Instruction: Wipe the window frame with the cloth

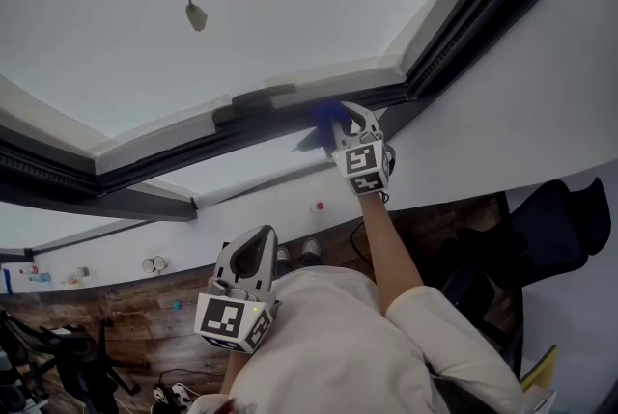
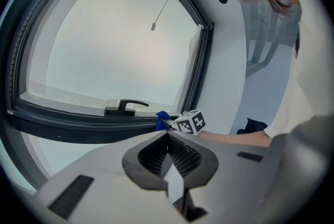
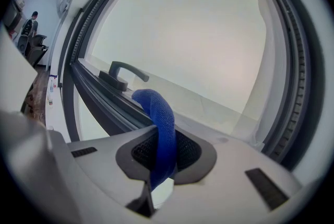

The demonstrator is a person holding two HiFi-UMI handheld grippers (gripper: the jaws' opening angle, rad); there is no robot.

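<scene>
The dark window frame point(image 1: 241, 127) runs across the head view, with a black handle point(image 1: 253, 99) on its lower rail. A blue cloth point(image 1: 326, 116) is pressed to that rail just right of the handle, and my right gripper point(image 1: 338, 120) is shut on it. In the right gripper view the blue cloth point(image 3: 160, 124) rises from between the jaws and folds over towards the frame point(image 3: 99, 100) and the handle point(image 3: 122, 73). My left gripper point(image 1: 253, 248) hangs low near the person's chest, away from the window. Its jaws point(image 2: 167, 137) are shut with nothing in them.
A pull cord with a small weight point(image 1: 196, 15) hangs in front of the pane. A white wall point(image 1: 521, 113) flanks the frame on the right. Below are a wooden floor, a dark office chair point(image 1: 570, 219) and the person's shoes point(image 1: 295, 254).
</scene>
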